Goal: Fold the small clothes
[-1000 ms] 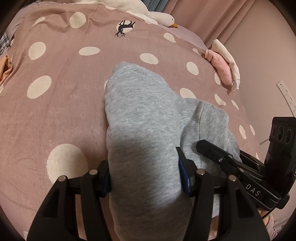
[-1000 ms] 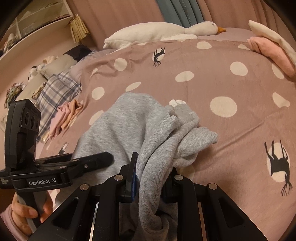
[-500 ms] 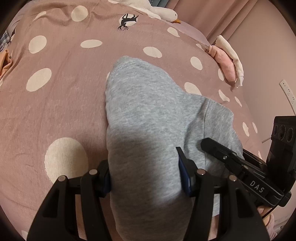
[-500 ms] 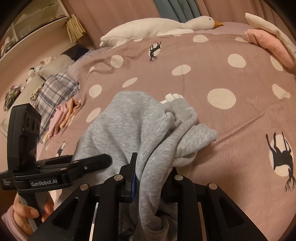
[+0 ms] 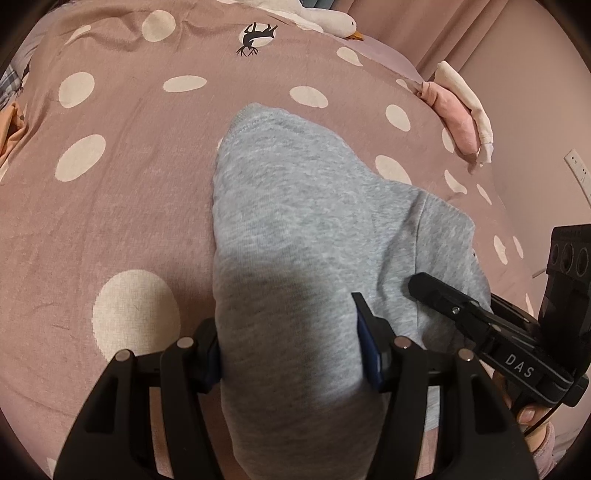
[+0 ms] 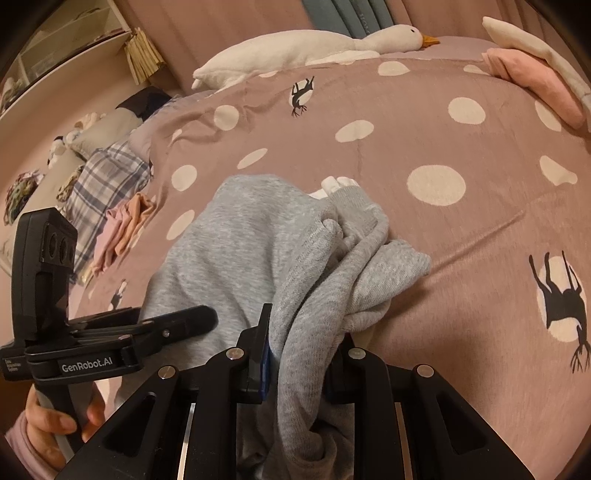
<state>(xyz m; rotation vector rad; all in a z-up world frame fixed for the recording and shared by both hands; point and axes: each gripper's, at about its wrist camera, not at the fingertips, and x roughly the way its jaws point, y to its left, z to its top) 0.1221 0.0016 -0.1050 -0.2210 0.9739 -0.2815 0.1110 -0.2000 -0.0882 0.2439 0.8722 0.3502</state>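
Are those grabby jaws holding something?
Yes. Both hold the grey garment: the left gripper around a wide folded part, the right gripper on a bunched edge.

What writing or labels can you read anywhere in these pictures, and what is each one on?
"DAS" on the side of the right gripper, seen from the left wrist camera.
"GenRobot.AI" on the side of the left gripper, seen from the right wrist camera.
A small white label left of "GenRobot.AI" on that same body: too small to read.
Dark lettering on the teal curtain: too blurred to read.
The grey garment and bedspread show no text.
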